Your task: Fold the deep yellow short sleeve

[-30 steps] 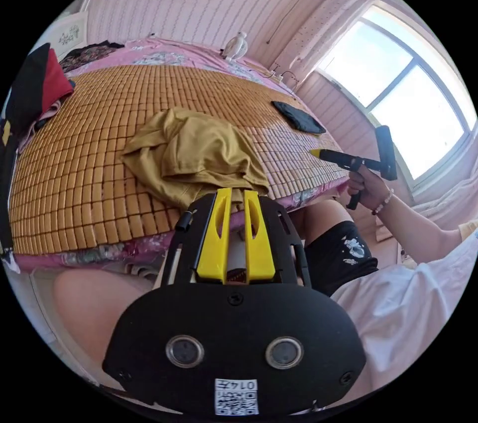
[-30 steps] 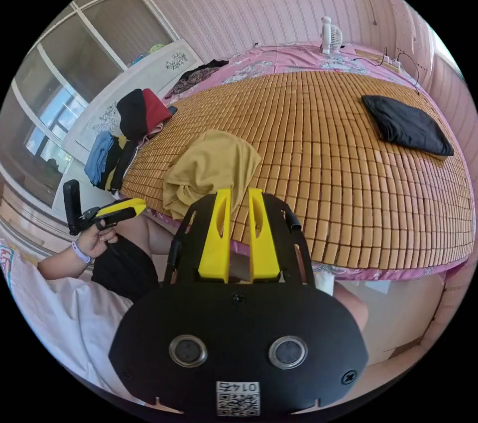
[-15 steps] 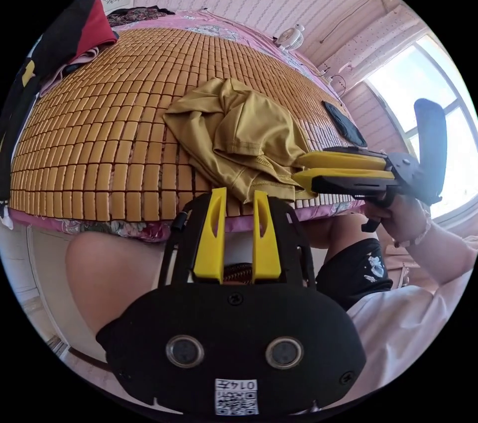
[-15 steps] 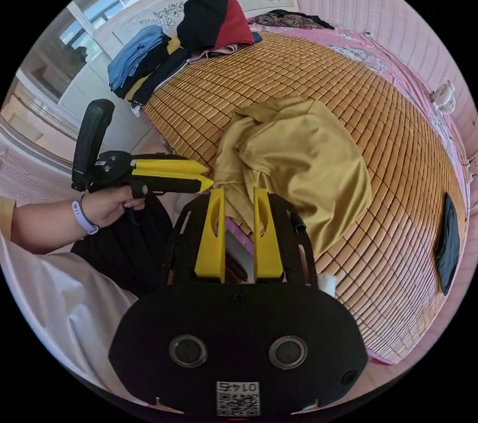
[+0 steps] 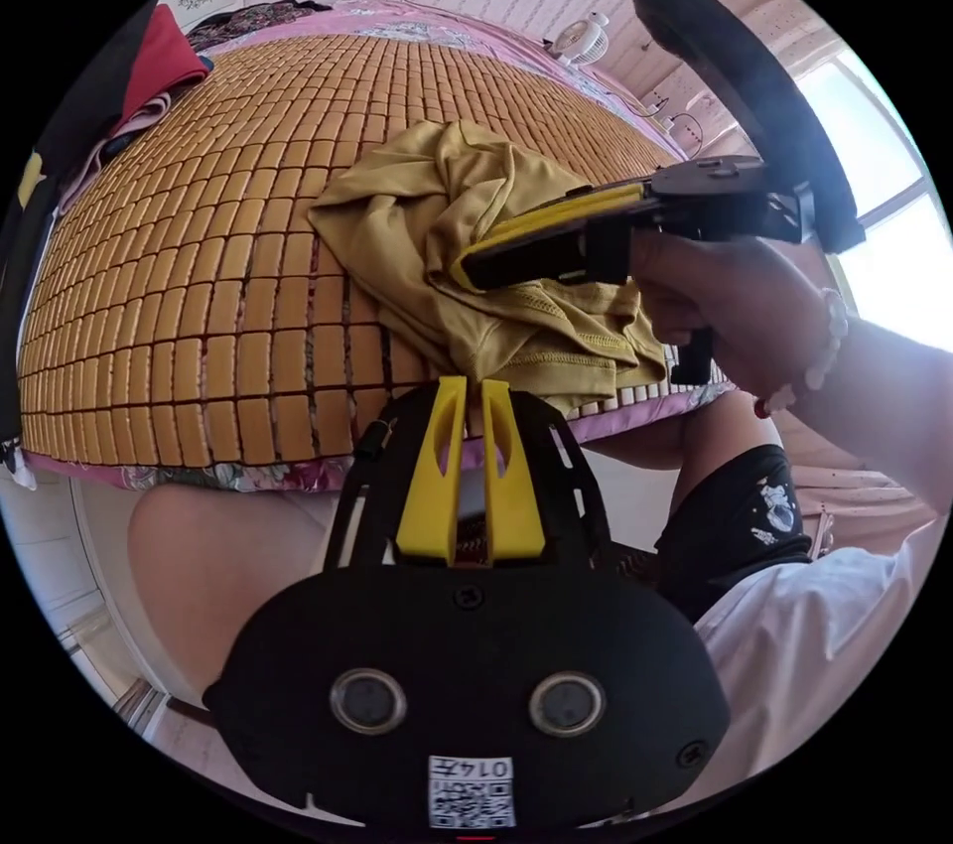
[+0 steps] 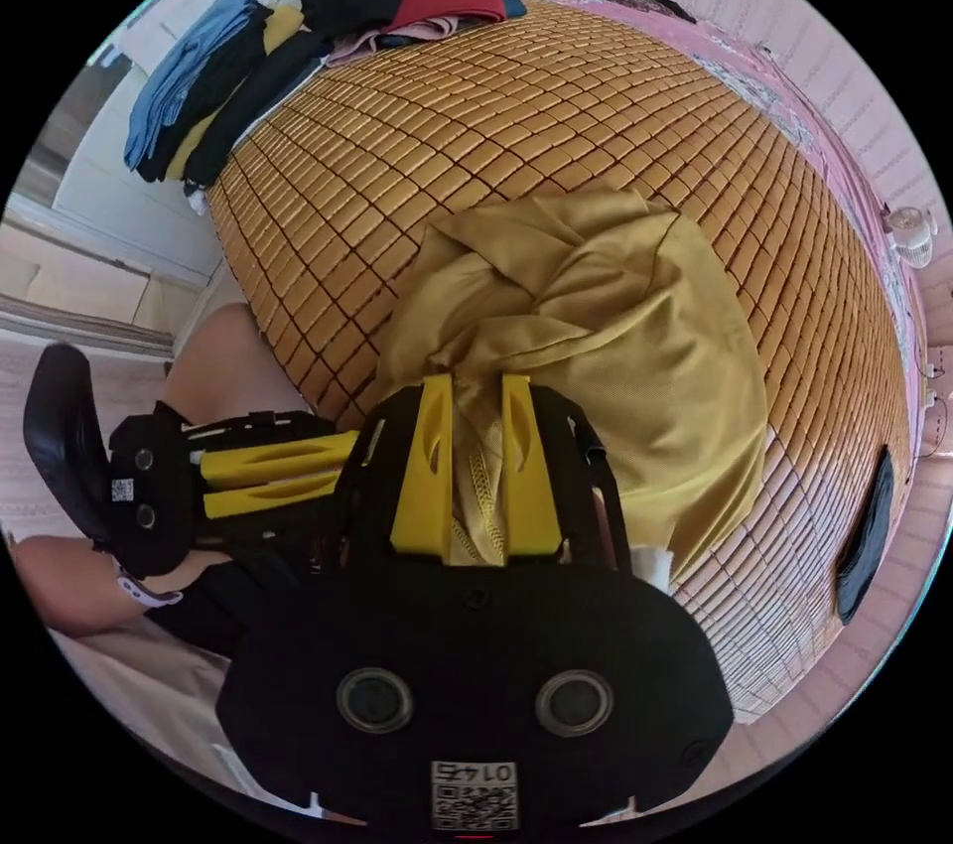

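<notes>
The deep yellow short sleeve shirt (image 5: 397, 218) lies crumpled near the front edge of the bamboo mat (image 5: 199, 268). In the left gripper view my right gripper (image 5: 462, 263), held in a hand, rests on top of the heap. In the right gripper view its yellow jaws (image 6: 475, 382) stand apart with a stitched hem of the shirt (image 6: 615, 328) between them. My left gripper (image 5: 473, 384) hovers just off the bed's edge, short of the shirt, jaws close together with nothing in them. It also lies sideways at the left in the right gripper view (image 6: 338, 465).
A pile of black, red and blue clothes (image 6: 298, 20) sits at the mat's far corner. A folded black garment (image 6: 864, 536) lies near the other side. A small white fan (image 5: 586, 40) stands at the back. The person's knee (image 5: 218, 566) is below the bed edge.
My right gripper has come in from beside the bed onto the shirt, and cloth now lies between its jaws. My left gripper's jaws have drawn together.
</notes>
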Motion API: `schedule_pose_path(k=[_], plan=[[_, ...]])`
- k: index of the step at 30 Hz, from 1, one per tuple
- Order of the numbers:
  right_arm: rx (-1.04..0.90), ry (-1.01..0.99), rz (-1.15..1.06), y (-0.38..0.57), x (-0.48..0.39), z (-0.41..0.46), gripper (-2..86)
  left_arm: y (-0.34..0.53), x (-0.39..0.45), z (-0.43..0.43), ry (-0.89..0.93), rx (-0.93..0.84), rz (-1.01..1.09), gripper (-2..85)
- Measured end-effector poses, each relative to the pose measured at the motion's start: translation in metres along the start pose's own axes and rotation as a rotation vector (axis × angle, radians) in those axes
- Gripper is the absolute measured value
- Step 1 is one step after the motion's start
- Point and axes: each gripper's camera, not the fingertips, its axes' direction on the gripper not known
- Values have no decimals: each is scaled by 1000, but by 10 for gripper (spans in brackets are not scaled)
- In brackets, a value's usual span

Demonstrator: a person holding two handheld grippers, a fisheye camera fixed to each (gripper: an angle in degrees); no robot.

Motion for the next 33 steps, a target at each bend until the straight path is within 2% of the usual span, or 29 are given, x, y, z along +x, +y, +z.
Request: schedule_pose_path(k=[2,4,9,12,16,20,25,29,33], plan=[[43,-145,75,7,23,-11,14,3,2,-5,-18,10,14,2],[175,-326,136,32,56,-42,6,5,-1,-12,-5,28,-3,-2],[500,-541,287,134,144,-122,5,5,-9,-51,18,96,-1,-7],[620,-457,433,217,193,-154,5,-3,-12,-84,11,170,32,-8],[599,-375,559,300,224,-159,6,-37,-9,-130,-54,269,129,-9],[615,-397,597,332,229,-157,6,-101,15,-167,-154,335,272,-9],[773,-490,604,344,232,-180,6,-194,76,-212,-257,470,439,-4],[819,-456,693,348,243,-184,6,-267,97,-214,-140,522,292,28],[649,-296,820,344,264,-153,7,-266,91,-181,-37,442,194,65]])
